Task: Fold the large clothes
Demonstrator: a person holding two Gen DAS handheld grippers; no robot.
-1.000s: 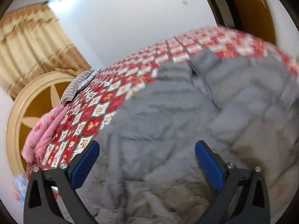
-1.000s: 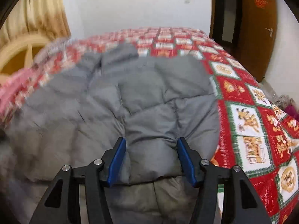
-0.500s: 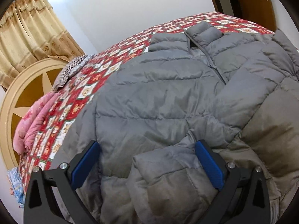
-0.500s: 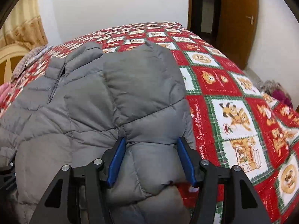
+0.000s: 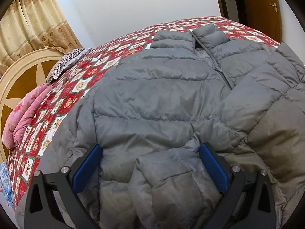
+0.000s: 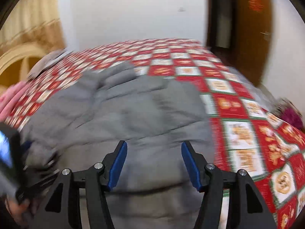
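Spread lengthwise on the bed (image 5: 80, 80), the grey puffer jacket (image 5: 162, 99) points its collar toward the far edge, hem nearest the cameras, one sleeve folded across the front. Both the left gripper (image 5: 149, 164) and right gripper (image 6: 152, 162) hover open above the hem, the right's jaws just widening around nothing.
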